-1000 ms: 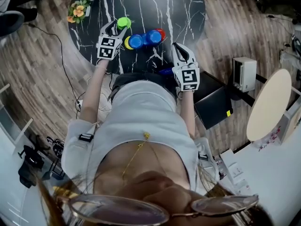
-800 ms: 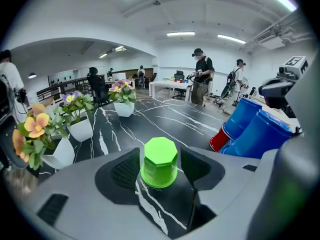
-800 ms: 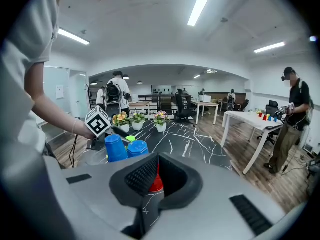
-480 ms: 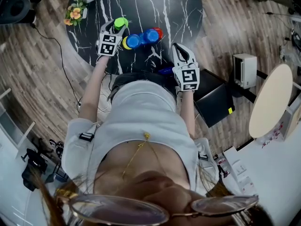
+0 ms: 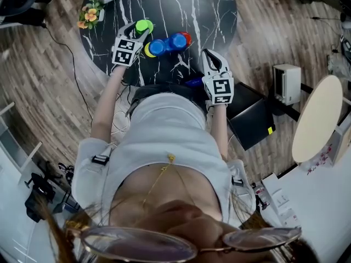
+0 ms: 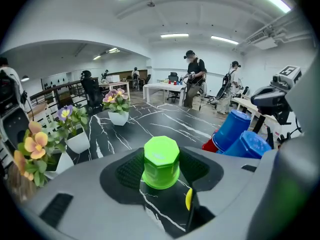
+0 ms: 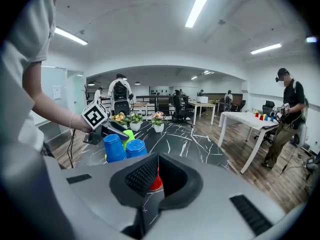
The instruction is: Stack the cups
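The left gripper (image 5: 138, 33) reaches over the near-left part of the black marble tabletop (image 5: 164, 4). Its jaws stand wide and have just been closing a little. The green cup (image 6: 161, 163) is between them, upside down, and the dark pads lie against its two sides. I cannot tell if the cup rests on the tabletop or is a little above it. To the right of it stand the other cups in a close row. First is a yellow cup (image 5: 147, 50), mostly hidden. Then come two blue cups (image 5: 157, 47) (image 5: 177, 41), upside down and side by side, and a red cup (image 5: 187, 37) just behind the farther blue one. The right gripper (image 5: 214, 58) is held at the near edge of the tabletop, well apart from the cups. Its jaws are pressed together with nothing between them. Small white pots with flowers (image 5: 90, 12) stand at the far left edge of the tabletop.
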Action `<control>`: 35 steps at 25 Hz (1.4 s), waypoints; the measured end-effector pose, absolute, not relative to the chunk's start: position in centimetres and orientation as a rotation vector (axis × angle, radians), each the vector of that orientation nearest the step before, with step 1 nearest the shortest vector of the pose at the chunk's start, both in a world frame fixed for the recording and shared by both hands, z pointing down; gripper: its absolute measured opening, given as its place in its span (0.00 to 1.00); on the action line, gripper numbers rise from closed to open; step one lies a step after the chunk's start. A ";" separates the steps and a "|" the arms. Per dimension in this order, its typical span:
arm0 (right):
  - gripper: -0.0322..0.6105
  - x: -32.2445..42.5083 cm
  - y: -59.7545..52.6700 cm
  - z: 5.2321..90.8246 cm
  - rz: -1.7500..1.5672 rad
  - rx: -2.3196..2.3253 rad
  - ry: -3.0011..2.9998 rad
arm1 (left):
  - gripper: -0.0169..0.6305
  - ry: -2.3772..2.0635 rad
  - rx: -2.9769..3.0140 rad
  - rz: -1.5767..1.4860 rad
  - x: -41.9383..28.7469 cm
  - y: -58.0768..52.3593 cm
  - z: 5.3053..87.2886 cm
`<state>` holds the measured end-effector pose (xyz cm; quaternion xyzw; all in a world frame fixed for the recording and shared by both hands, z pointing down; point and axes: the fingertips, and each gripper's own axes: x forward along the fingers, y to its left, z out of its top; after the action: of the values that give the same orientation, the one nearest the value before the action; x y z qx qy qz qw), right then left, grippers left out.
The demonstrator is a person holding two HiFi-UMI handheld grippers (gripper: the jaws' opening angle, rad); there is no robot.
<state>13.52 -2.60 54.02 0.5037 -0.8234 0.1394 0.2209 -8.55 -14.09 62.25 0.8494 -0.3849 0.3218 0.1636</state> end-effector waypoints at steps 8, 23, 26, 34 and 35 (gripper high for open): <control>0.08 13.4 -2.4 53.7 0.372 1.397 -2.283 | 0.39 -1.029 2.515 0.898 -6.9 -13.7 58.1; 0.08 14.4 -1.9 52.8 0.371 1.465 -2.282 | 0.39 -0.815 2.646 0.847 -3.4 -11.6 50.9; 0.08 14.3 -1.9 52.8 0.370 1.473 -2.285 | 0.39 -0.763 2.674 0.854 -2.7 -10.9 49.6; 0.08 13.7 -1.8 53.1 0.372 1.462 -2.289 | 0.39 -0.629 2.737 0.921 -0.9 -8.6 47.8; 0.08 13.7 -1.8 53.1 0.371 1.461 -2.290 | 0.39 -0.615 2.746 0.936 -0.7 -8.3 47.8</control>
<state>13.67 -1.81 53.06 0.5224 -0.8186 0.1327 0.1985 -0.68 -8.28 47.85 0.9224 -0.2064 0.3145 0.0877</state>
